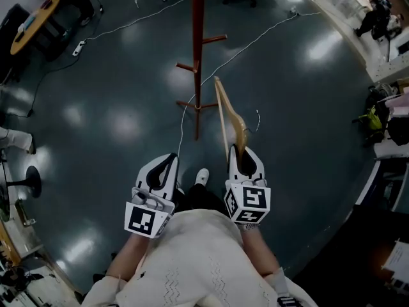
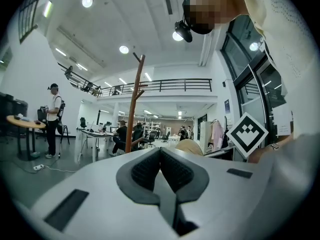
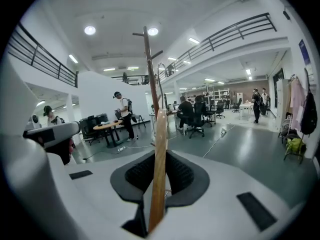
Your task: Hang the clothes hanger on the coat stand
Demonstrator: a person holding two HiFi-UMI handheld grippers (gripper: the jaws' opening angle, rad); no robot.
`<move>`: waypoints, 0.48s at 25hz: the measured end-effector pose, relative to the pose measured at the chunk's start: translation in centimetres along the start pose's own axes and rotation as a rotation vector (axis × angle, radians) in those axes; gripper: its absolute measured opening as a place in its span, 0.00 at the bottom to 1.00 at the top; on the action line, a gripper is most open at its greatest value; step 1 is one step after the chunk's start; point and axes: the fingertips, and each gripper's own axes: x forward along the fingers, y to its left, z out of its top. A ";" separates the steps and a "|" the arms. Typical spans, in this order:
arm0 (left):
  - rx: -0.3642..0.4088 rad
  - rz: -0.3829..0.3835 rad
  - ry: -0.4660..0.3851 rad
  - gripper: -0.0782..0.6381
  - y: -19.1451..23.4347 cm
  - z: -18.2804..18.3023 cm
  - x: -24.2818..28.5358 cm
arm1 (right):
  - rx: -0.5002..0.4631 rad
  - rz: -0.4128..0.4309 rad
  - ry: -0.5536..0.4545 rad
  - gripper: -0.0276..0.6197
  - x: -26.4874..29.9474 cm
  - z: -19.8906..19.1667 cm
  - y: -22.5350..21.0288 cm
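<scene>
A wooden clothes hanger (image 1: 229, 114) stands edge-on in my right gripper (image 1: 245, 153), which is shut on its lower end; in the right gripper view the hanger (image 3: 160, 154) rises between the pads with its metal hook (image 3: 161, 70) at the top. The reddish-brown coat stand (image 1: 197, 50) with short pegs is just ahead and left of the hanger, seen as a tall pole (image 3: 149, 69) behind it. My left gripper (image 1: 162, 169) is shut and holds nothing; its view shows the stand (image 2: 134, 104) ahead and the closed jaws (image 2: 161, 154).
A white cable (image 1: 182, 117) runs across the dark glossy floor past the stand's base. A round table (image 1: 35, 21) is at the far left, desks and clutter (image 1: 383, 18) along the right. People stand and sit at desks (image 3: 122, 115) in the distance.
</scene>
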 end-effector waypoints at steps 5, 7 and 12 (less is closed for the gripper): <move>-0.009 0.031 -0.001 0.13 1.6 0.0 1.8 | -0.006 0.001 0.009 0.15 1.9 0.6 -0.4; -0.003 0.027 -0.006 0.13 2.0 0.3 2.3 | -0.002 -0.006 0.019 0.15 2.7 0.5 -0.3; 0.019 0.011 -0.013 0.13 3.5 0.8 4.1 | -0.009 -0.019 0.024 0.15 5.2 1.3 -0.2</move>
